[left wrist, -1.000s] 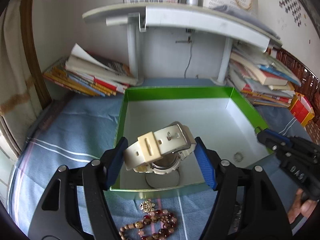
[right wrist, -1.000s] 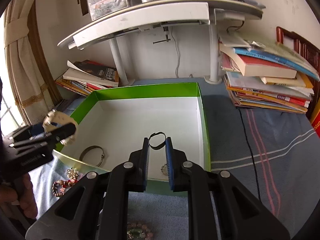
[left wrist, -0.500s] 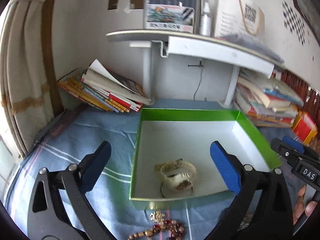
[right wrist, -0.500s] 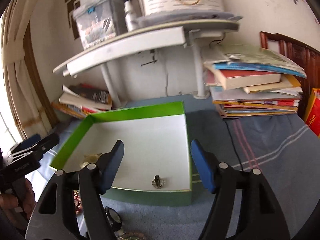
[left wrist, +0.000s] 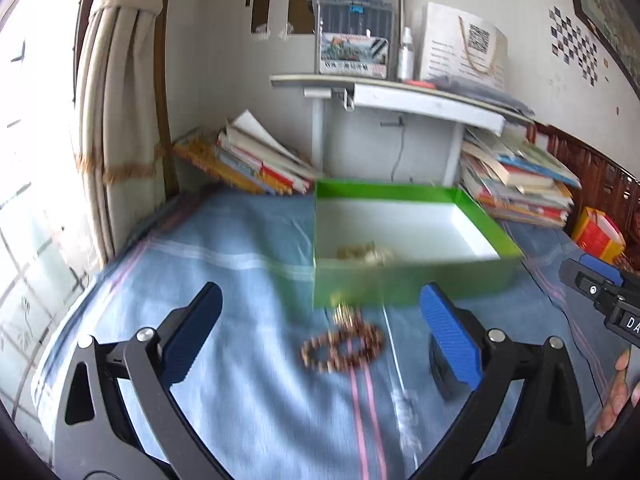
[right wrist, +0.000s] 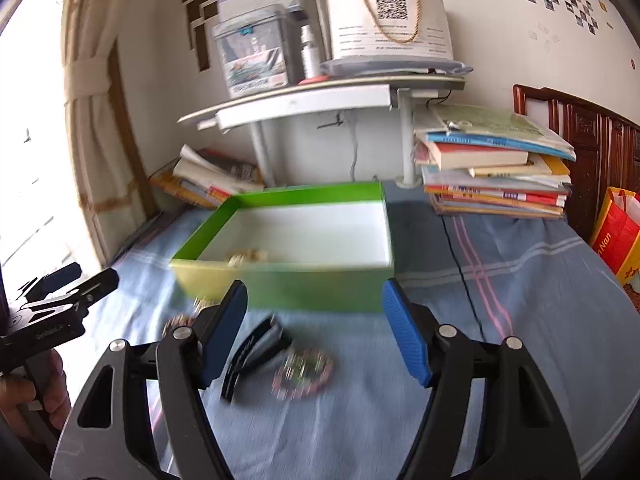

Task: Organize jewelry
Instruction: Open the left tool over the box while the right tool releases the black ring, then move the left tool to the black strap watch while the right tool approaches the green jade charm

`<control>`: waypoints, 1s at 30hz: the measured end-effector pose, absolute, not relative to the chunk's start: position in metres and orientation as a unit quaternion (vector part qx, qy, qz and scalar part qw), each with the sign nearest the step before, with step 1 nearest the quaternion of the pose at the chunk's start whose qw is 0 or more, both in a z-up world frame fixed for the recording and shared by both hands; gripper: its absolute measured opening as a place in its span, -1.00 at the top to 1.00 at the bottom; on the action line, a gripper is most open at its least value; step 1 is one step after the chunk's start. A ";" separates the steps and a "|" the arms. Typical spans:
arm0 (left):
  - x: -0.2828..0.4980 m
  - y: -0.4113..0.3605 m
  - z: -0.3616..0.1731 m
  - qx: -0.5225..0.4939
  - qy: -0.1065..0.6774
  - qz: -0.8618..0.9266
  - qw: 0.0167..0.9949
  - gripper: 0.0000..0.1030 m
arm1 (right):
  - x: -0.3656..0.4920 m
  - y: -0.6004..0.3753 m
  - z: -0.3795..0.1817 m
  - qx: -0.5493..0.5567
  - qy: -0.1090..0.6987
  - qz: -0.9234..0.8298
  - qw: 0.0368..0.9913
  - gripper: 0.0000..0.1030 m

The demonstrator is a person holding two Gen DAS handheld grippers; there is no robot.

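R gripper seen w/ fingers spread wide, nothing held; green box just ahead, pale watch inside; beaded bracelet & black item between fingers on blue cloth

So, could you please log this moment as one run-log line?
left gripper: open, empty | right gripper: open, empty | green box: holds watch | bead bracelet: on cloth, outside box

left gripper: released cream watch into green box, withdrawn | right gripper: dropped ring, jaws wide, withdrawn
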State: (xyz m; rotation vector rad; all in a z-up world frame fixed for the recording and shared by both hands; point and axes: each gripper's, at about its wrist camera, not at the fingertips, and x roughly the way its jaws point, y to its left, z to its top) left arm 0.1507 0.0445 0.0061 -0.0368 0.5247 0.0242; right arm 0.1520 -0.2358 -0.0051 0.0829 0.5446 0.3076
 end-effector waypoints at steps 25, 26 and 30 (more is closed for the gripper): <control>0.064 0.012 -0.018 0.010 0.279 -0.022 0.960 -0.91 | 0.061 -0.235 -0.021 0.023 0.270 0.163 0.949 -0.34; 0.064 0.011 -0.018 0.012 0.278 -0.022 0.960 -0.91 | 0.060 -0.235 -0.021 0.023 0.270 0.162 0.949 -0.34; 0.065 0.009 -0.020 0.016 0.282 -0.025 0.959 -0.91 | 0.061 -0.235 -0.021 0.023 0.271 0.162 0.949 -0.34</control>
